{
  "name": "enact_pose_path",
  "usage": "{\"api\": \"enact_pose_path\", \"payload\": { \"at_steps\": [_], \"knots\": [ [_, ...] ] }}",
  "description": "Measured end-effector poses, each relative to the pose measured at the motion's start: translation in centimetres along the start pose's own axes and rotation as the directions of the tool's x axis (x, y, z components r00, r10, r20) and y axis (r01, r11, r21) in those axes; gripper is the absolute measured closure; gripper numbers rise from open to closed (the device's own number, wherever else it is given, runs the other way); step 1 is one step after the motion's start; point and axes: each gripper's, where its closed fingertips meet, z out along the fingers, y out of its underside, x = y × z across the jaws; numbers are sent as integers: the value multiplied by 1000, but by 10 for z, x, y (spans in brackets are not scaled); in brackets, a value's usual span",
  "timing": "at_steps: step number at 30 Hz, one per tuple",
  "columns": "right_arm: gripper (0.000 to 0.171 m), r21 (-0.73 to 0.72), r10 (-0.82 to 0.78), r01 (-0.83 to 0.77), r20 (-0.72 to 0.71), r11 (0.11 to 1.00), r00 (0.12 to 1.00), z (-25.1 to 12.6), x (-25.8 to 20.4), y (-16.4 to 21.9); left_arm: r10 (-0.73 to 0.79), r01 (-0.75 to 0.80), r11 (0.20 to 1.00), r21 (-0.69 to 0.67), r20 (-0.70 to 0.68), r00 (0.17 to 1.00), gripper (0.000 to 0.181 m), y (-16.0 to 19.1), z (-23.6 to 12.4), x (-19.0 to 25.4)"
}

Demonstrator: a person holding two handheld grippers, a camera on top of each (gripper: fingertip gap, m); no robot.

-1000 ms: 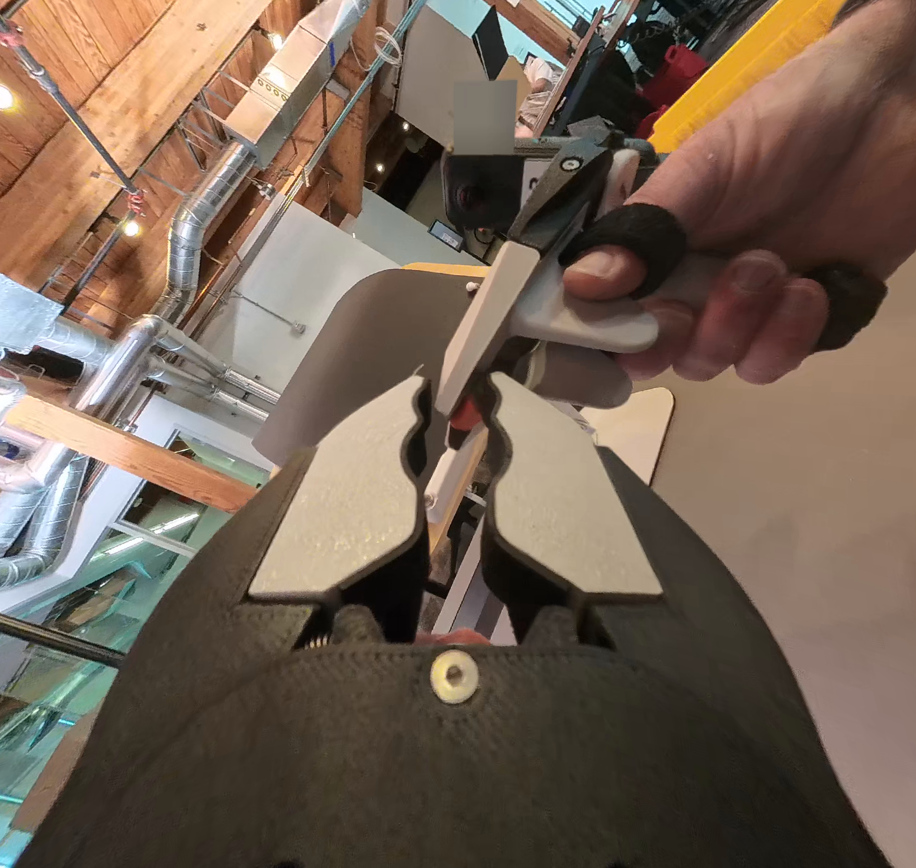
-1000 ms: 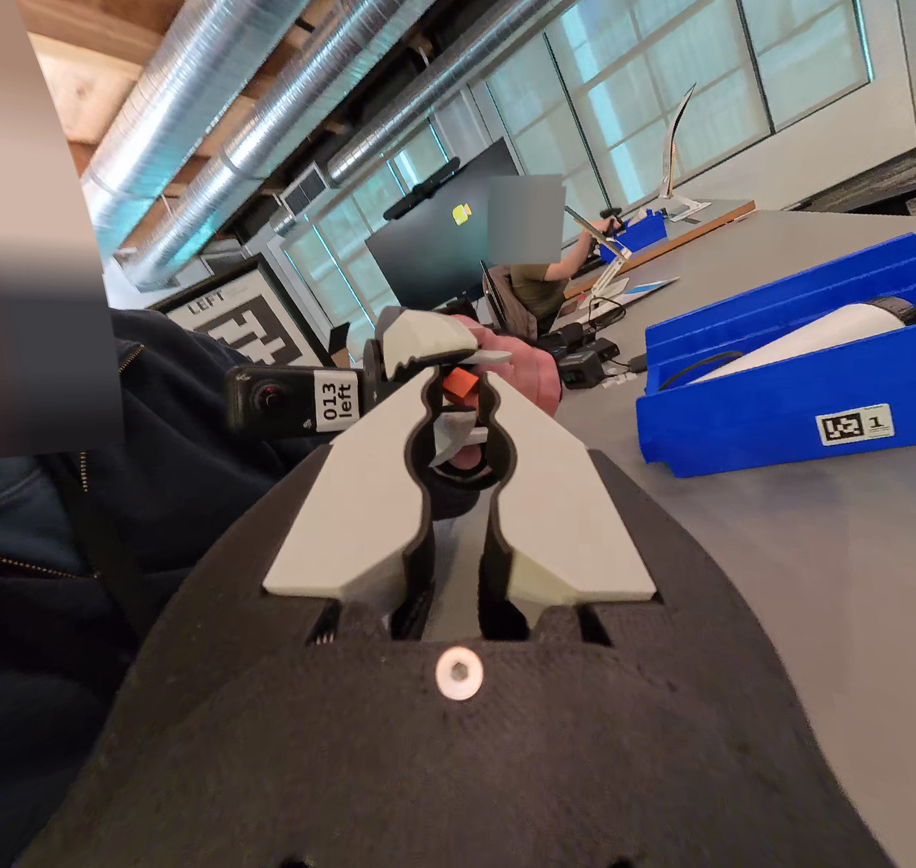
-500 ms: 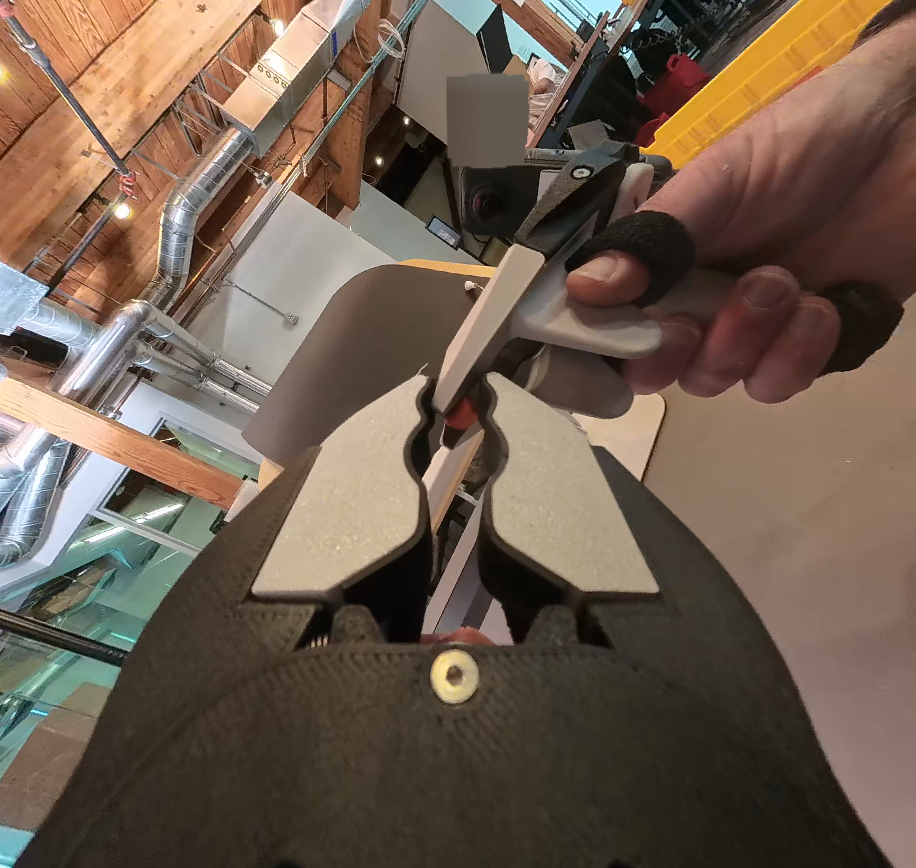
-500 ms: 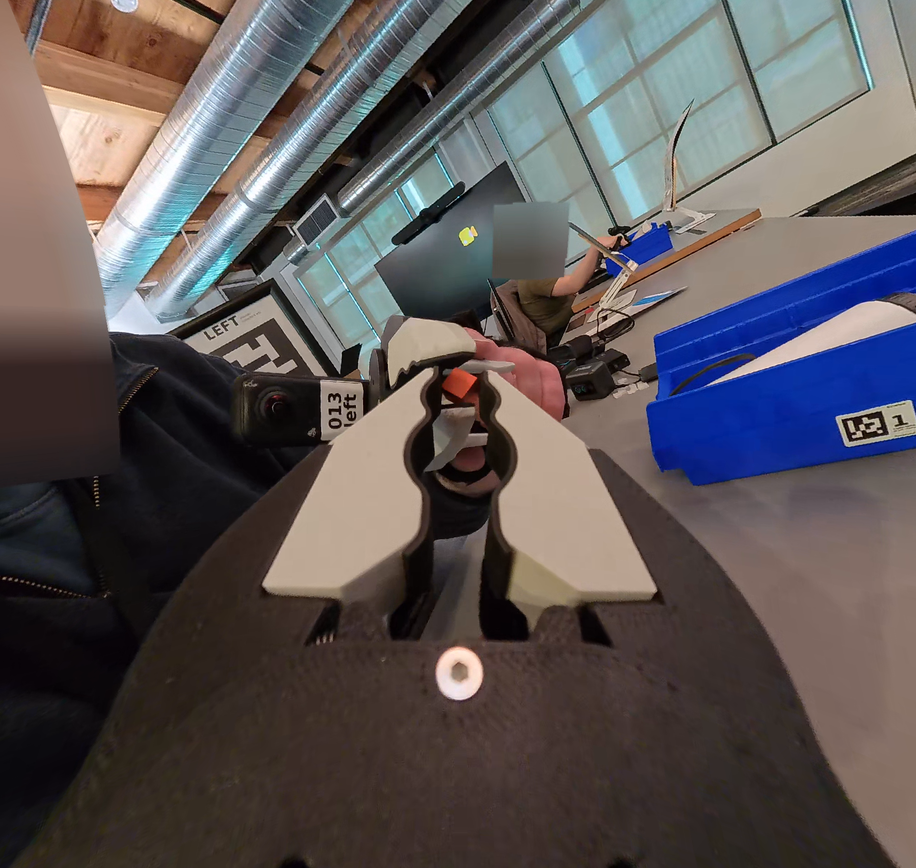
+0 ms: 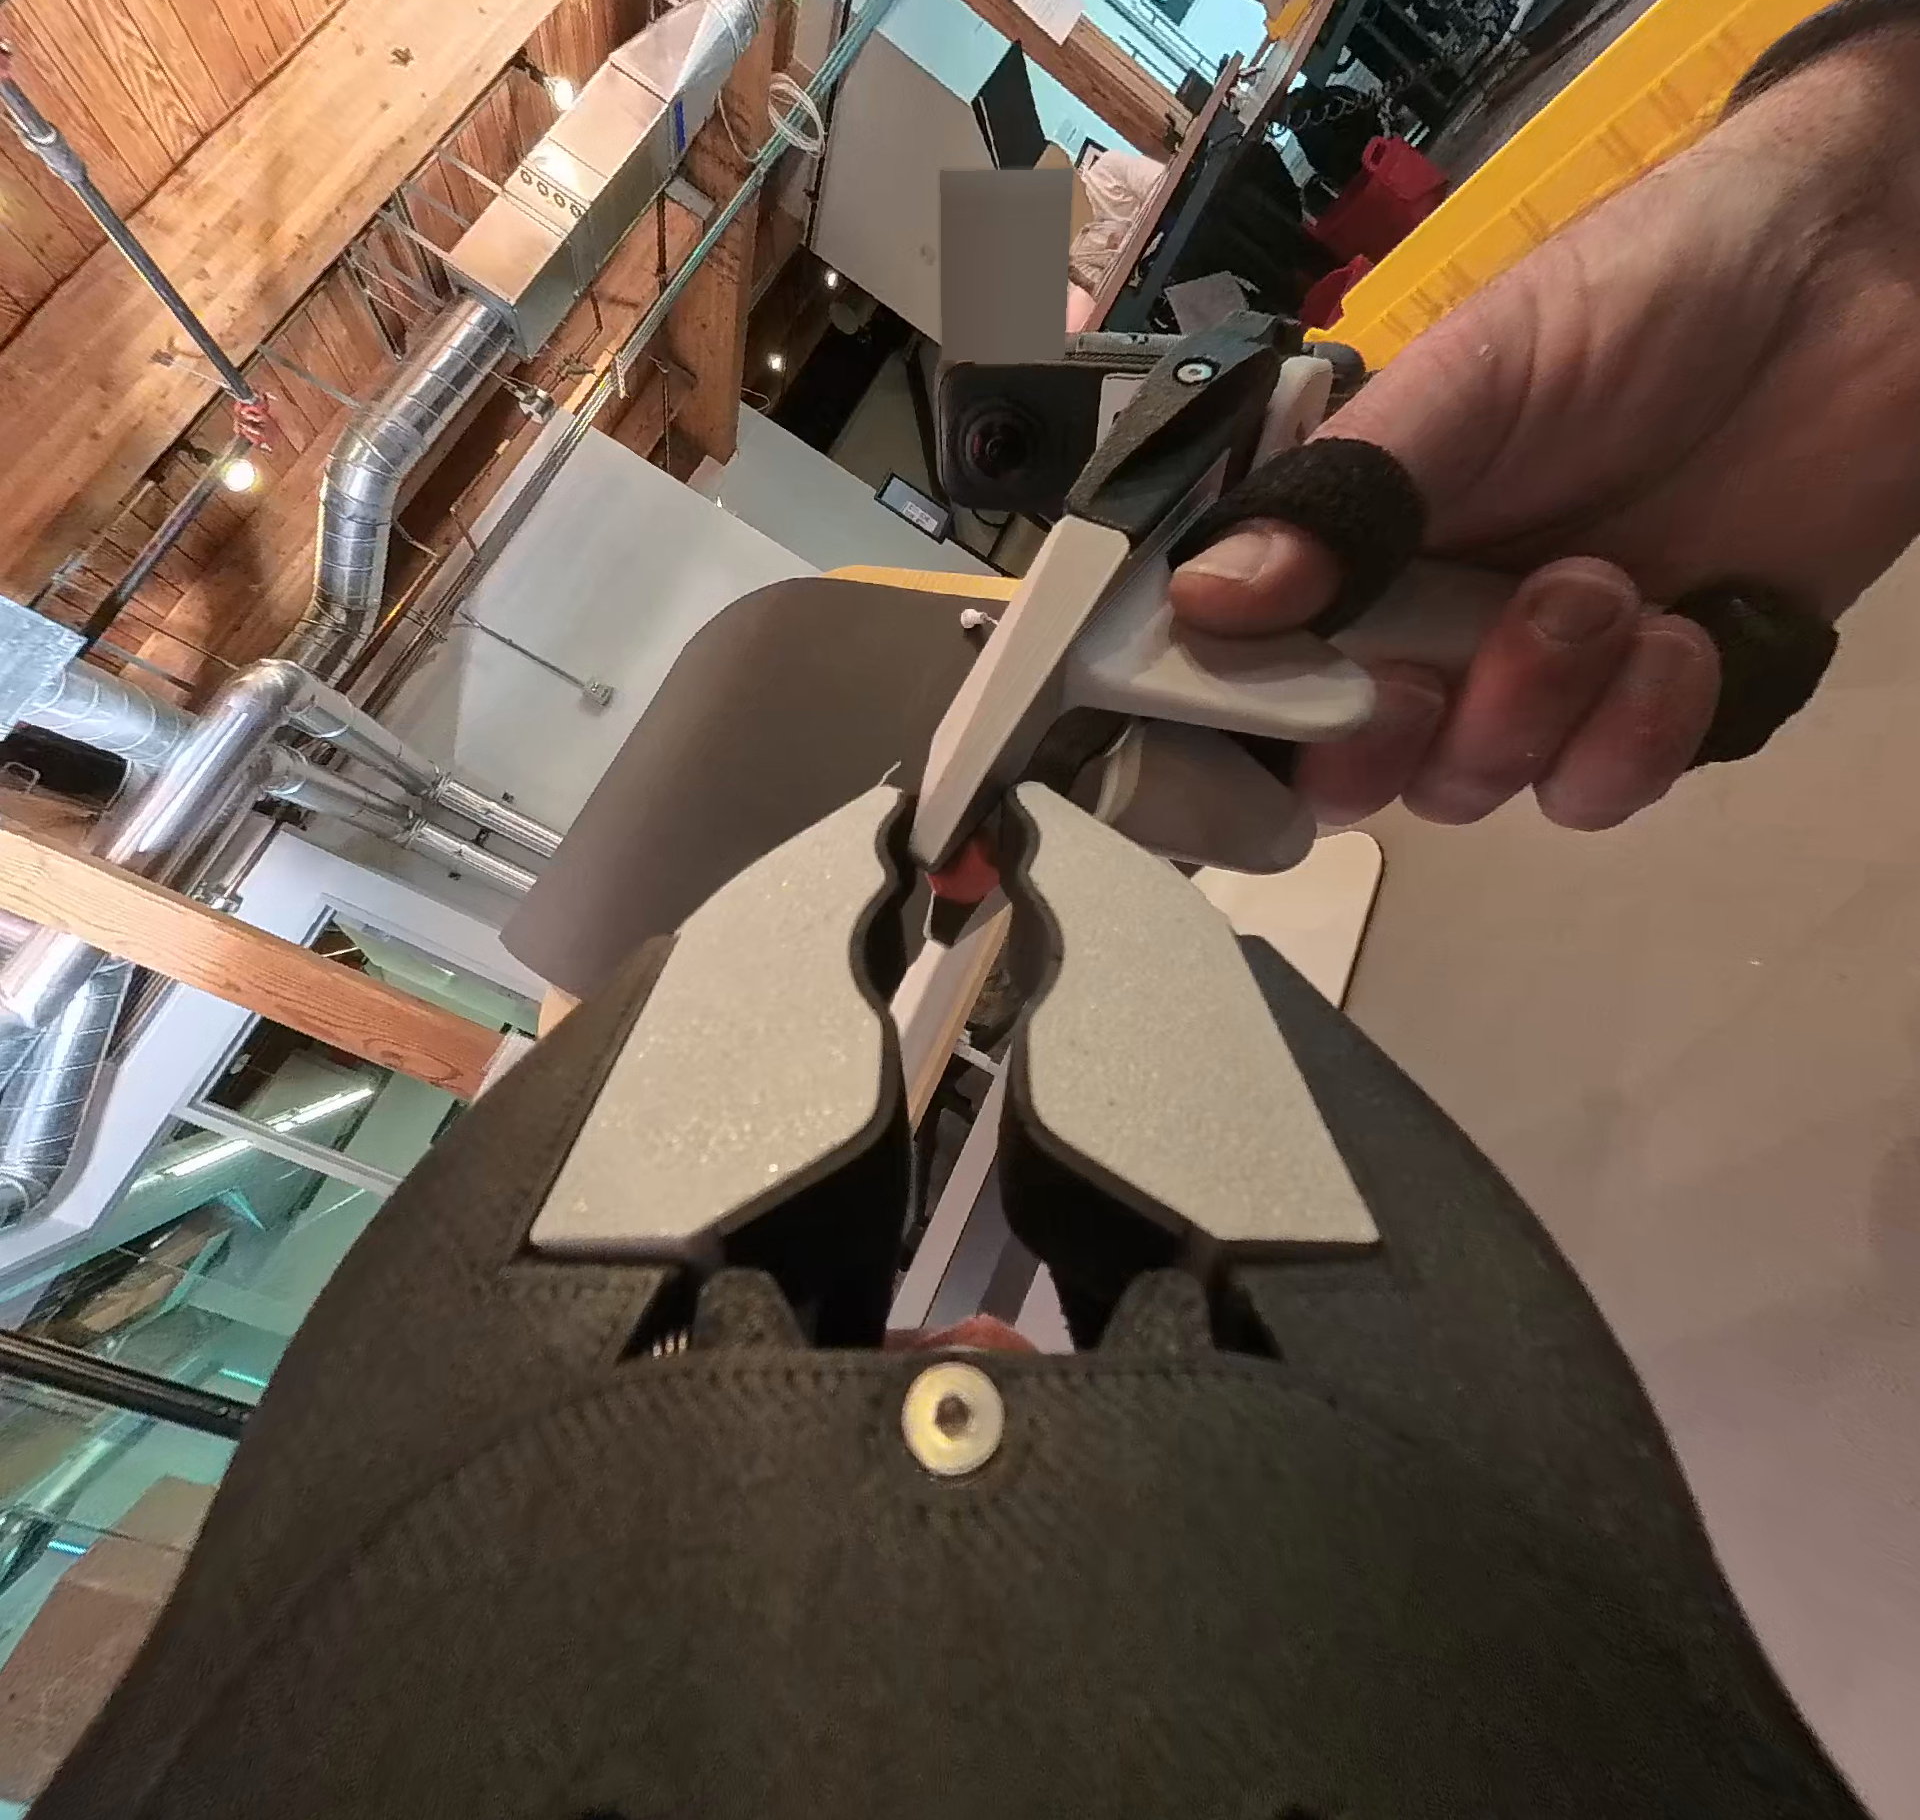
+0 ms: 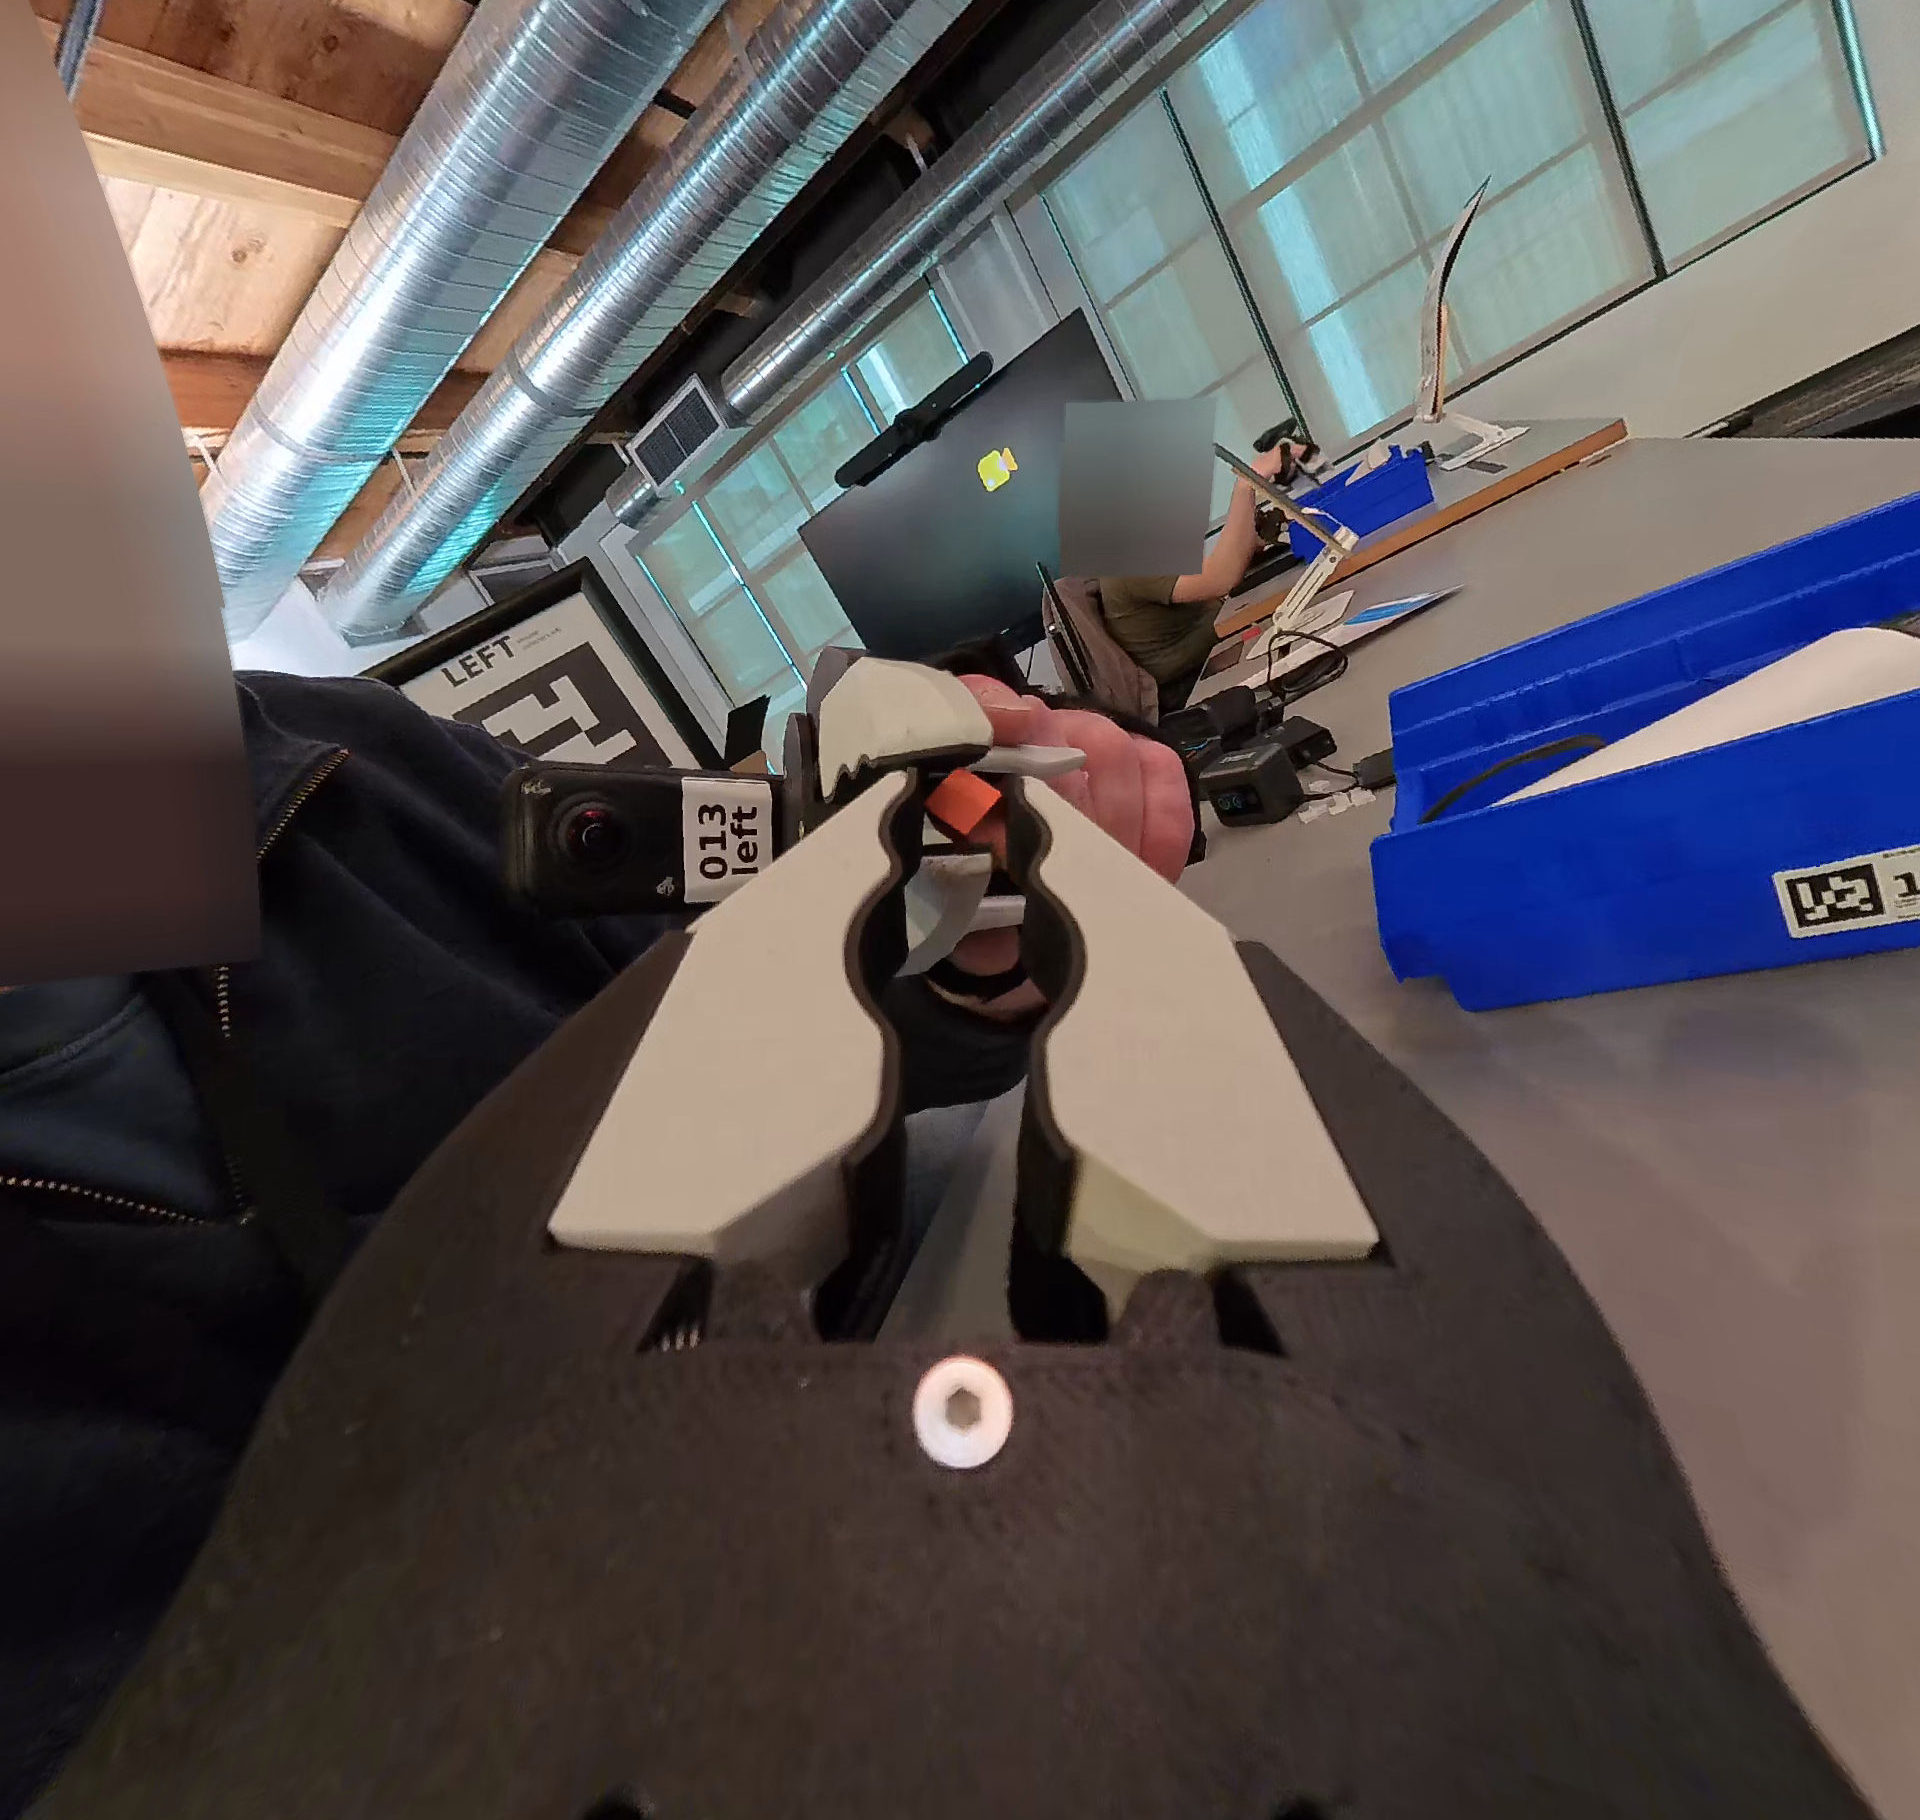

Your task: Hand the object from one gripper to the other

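Object: a small orange-red block sits at the very tips of your two grippers, raised above the bench; in the left wrist view it shows red, partly hidden.
Object and right fingers: the block lies in the narrow gap between the tips of your right gripper; both tip edges meet its sides, as far as the right wrist view shows.
Right fingers: drawn narrow, closed about the block at the tips; the scalloped inner edges leave an oval opening farther back.
Object and left fingers: in the left wrist view the block sits between the tips of your left gripper; whether these tips press on it cannot be told.
Left fingers: narrow, a slim gap between them; one pale finger of the right gripper crosses the gap from above.
Right hand: your right hand wraps the right gripper's handle, dark loops around the thumb and a finger.
Left hand: your left hand shows behind the block.
Surroundings: a blue bin stands on the bench, well apart from the grippers; a yellow bin lies beyond your right hand.
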Motion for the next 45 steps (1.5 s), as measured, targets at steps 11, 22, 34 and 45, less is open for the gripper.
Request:
{"api": "enact_pose_path", "payload": {
  "at_steps": [11,22,34,45],
  "knots": [
    [160,-26,-1,1,14,1000,1000,-1,-4,2,4,-4,1000,18,-3,1000,167,-3,1,2],
    [160,-24,23,-22,40,999,999,-3,-7,1,-5,5,1000,18,1,1000,165,-4,1,3],
    [160,-41,38,-35,66,999,997,-4,-11,2,-35,35,999,37,-16,999,167,-8,0,4],
    [149,-82,9,-7,24,997,1000,-16,-5,-1,-49,49,998,38,-25,999,168,-8,-1,3]
  ]
}}
